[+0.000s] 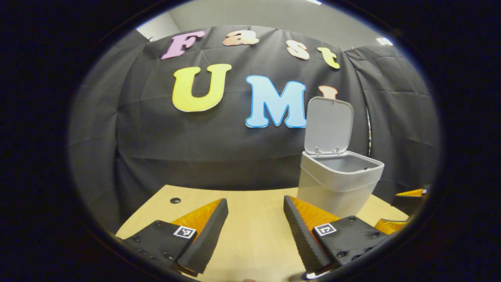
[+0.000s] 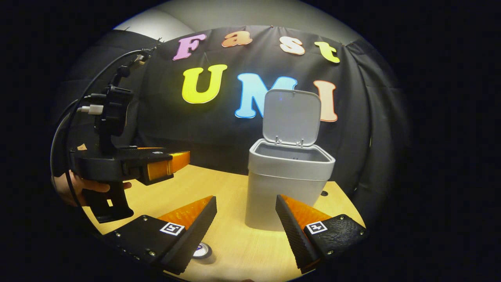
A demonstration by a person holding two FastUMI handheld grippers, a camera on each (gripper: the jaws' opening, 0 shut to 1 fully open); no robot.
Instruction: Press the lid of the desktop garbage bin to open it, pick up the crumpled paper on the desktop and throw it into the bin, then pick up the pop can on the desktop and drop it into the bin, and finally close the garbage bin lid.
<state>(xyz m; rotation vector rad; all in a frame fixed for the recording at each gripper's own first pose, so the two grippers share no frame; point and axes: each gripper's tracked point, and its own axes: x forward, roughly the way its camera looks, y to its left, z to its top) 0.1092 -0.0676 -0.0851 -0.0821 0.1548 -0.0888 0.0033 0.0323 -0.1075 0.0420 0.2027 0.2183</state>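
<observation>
— Right, left gripper?
— Fingers spread wide, nothing between them but bare wooden desktop. Garbage bin ahead and to the right of the right-hand finger, standing upright, lid tipped up and back on its hinges. Can see only a strip of the far inner wall — bottom of the bin hidden by the rim. Far right edge: parts of the other gripper, cut off, hard to read.
— And the right gripper?
— Also parted, holding nothing. Bin straight ahead, just beyond the right-hand fingertip, lid raised. Contents hidden again. Below the left-hand finger, a small round thing on the desktop — half covered, cannot tell whether it is the pop can's top. Off to the left and higher, the left gripper side-on, held by a hand; cables looping up behind.
</observation>
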